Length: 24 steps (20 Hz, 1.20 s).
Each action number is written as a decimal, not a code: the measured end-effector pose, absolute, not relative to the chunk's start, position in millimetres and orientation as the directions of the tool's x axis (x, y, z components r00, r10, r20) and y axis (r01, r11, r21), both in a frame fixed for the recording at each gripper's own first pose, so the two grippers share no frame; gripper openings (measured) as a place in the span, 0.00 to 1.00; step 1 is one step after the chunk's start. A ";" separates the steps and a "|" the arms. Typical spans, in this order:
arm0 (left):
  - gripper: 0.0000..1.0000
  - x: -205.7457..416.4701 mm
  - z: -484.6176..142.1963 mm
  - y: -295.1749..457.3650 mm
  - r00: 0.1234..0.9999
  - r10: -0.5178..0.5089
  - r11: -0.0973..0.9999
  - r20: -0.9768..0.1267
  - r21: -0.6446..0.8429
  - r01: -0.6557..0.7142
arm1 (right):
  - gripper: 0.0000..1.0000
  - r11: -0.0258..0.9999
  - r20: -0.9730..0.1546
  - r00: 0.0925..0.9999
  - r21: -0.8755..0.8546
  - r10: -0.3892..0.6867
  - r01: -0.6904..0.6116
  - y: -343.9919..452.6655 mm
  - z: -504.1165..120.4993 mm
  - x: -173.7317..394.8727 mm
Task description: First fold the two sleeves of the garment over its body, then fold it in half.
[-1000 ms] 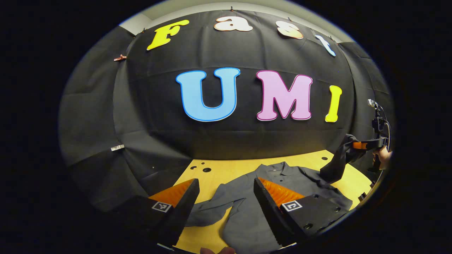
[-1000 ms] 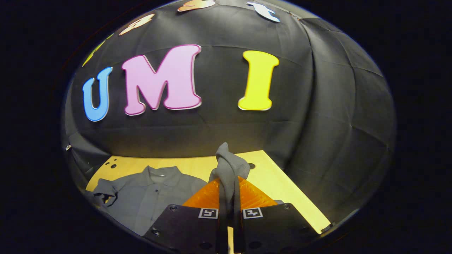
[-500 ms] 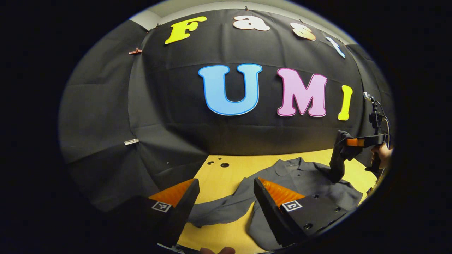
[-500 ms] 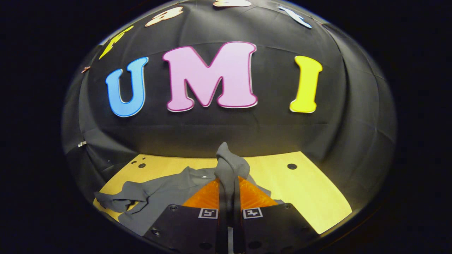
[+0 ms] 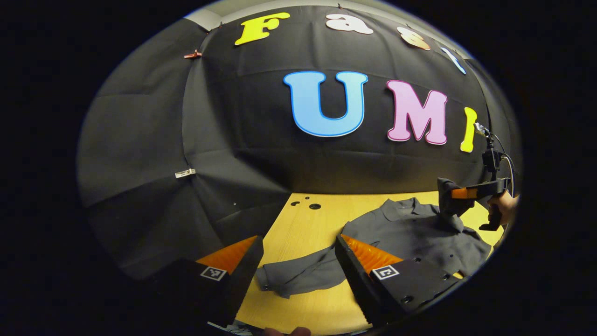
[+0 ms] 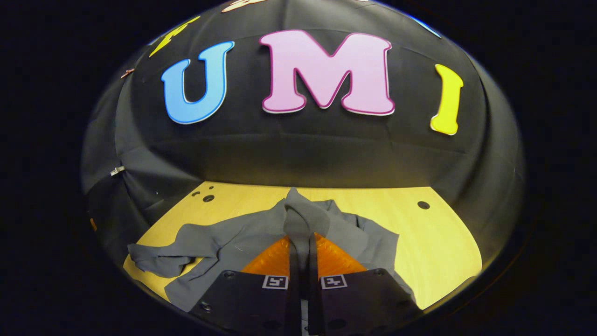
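While pinched: sleeve [image 6: 303,224], right gripper [image 6: 304,252].

Both views face the wall, sharing the garment [image 5: 410,233], perhaps obliquely.

Your right gripper [image 6: 303,261], pinching the dark grey shirt's right sleeve [image 6: 301,219], has carried that cuff inward from the pale wooden table's [image 6: 438,252] far edge to above the shirt's [image 5: 410,233] chest, lower than a second ago. Your left gripper [image 5: 298,261], jaws wide, has drifted left; the other sleeve [image 5: 298,277] now lies between its fingers.
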State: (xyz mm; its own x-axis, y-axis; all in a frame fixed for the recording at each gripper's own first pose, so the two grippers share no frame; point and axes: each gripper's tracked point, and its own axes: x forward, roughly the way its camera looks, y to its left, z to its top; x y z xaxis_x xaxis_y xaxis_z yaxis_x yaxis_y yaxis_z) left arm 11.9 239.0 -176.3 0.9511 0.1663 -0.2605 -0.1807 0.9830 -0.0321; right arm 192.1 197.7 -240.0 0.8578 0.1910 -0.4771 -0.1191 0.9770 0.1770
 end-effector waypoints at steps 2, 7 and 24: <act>0.98 14.1 -190.1 252.4 0.944 0.179 0.981 -0.276 -0.021 -0.192 | 0.11 0.977 -0.503 0.842 0.176 0.197 -0.123 212.7 -257.7 194.1; 0.98 15.3 -234.2 280.5 0.916 0.204 0.974 -0.345 -0.026 -0.226 | 0.12 0.974 -0.574 0.793 0.197 0.206 -0.110 245.4 -299.3 191.8; 0.98 43.0 -353.9 303.5 0.820 0.183 0.960 -0.543 -0.081 -0.268 | 0.61 0.931 -0.606 0.709 0.286 0.360 -0.228 288.4 -295.3 151.8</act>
